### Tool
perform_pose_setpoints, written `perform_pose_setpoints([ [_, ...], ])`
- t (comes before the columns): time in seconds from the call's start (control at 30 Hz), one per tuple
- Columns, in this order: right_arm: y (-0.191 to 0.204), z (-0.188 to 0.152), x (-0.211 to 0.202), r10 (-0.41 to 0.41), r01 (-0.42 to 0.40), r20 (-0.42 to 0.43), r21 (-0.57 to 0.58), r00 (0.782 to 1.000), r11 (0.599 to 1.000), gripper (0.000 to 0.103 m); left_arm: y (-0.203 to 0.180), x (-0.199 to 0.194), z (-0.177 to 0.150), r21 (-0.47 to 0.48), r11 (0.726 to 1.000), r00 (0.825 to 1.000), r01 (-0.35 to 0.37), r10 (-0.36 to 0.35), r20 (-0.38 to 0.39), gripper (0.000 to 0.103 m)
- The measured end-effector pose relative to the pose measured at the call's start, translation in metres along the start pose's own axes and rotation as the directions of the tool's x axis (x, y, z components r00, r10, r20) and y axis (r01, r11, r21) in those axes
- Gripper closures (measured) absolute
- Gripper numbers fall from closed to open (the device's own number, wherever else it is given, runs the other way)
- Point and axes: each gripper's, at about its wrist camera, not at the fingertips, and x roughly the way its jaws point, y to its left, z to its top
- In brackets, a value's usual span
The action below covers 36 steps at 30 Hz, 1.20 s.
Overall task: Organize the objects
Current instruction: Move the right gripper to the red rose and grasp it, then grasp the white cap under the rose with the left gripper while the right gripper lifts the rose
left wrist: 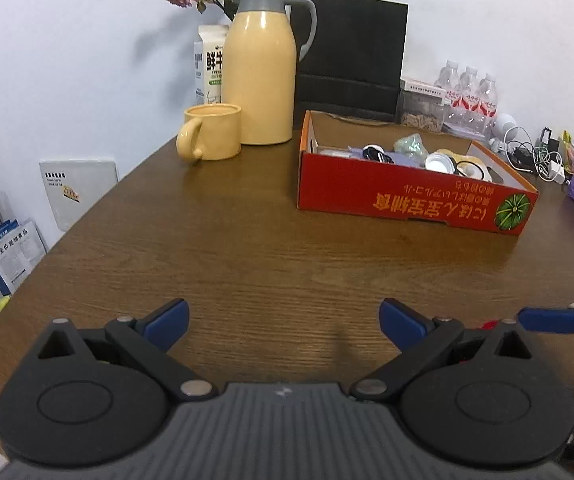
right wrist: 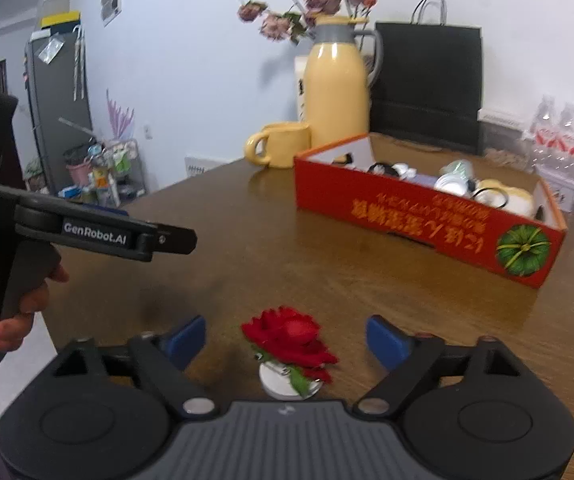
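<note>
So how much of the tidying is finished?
Several small items already lie in the red box. In hand: the right claw stands open around a red flower ornament on the table, not gripping it. The left claw is open and empty. Left: grasping the flower and boxing it, probably.

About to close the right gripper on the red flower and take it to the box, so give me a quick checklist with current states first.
1. Red flower between the right gripper fingers: ok, roughly centred.
2. Blue pads touching the flower: not ok, gaps on both sides.
3. Flower lying on the table, not lifted: ok, on its round white base.
4. Table between flower and red box free of things: ok.
5. Room in the box: cannot tell; small items already fill its far part.
6. Left gripper out of the way: ok, open, holding nothing, off to the side.
</note>
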Motion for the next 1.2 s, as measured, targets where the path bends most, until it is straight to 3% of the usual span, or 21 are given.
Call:
perform_pose_setpoints([
  [0.07,0.000,-0.001,0.005,0.009,-0.009,-0.017,0.010,1.000,1.000,0.058,-0.001,0.001,-0.001,0.000,1.000,1.000,0.005,-0.005,-0.004,0.000],
  [0.17,-0.004,-0.003,0.005,0.020,-0.019,-0.012,0.030,1.000,0.999,0.067,-0.001,0.002,-0.003,0.003,1.000,1.000,0.019,-0.019,-0.007,0.000],
  [0.33,-0.016,-0.002,0.004,0.018,-0.019,0.011,0.082,1.000,0.996,0.071,-0.005,0.003,-0.007,0.015,0.999,0.999,0.046,-0.046,-0.004,0.000],
  [0.5,-0.031,0.001,0.008,0.018,-0.021,0.020,0.144,1.000,0.989,0.072,-0.021,0.001,-0.014,0.107,0.991,0.996,0.084,-0.085,0.007,0.000],
  [0.7,-0.041,0.013,0.014,0.036,-0.043,0.038,0.218,0.999,0.975,0.073,-0.047,-0.002,-0.024,0.227,0.959,0.985,0.168,-0.174,0.010,0.000],
  [0.9,-0.032,0.025,0.019,0.063,-0.075,0.062,0.215,0.996,0.974,0.073,-0.075,0.005,-0.030,0.303,0.931,0.977,0.202,-0.215,0.010,0.000],
  [1.03,-0.025,0.027,0.021,0.078,-0.090,0.065,0.207,0.995,0.974,0.073,-0.086,0.011,-0.032,0.325,0.918,0.970,0.225,-0.243,0.014,0.015],
  [1.1,-0.022,0.027,0.021,0.082,-0.094,0.066,0.204,0.994,0.974,0.073,-0.089,0.015,-0.031,0.327,0.915,0.967,0.239,-0.255,0.008,0.032],
  [1.17,-0.021,0.025,0.020,0.086,-0.099,0.068,0.206,0.994,0.974,0.073,-0.092,0.018,-0.032,0.326,0.905,0.958,0.274,-0.288,-0.006,0.056],
  [1.2,-0.020,0.024,0.019,0.089,-0.101,0.067,0.207,0.994,0.973,0.073,-0.093,0.018,-0.033,0.328,0.900,0.953,0.288,-0.303,-0.006,0.057],
])
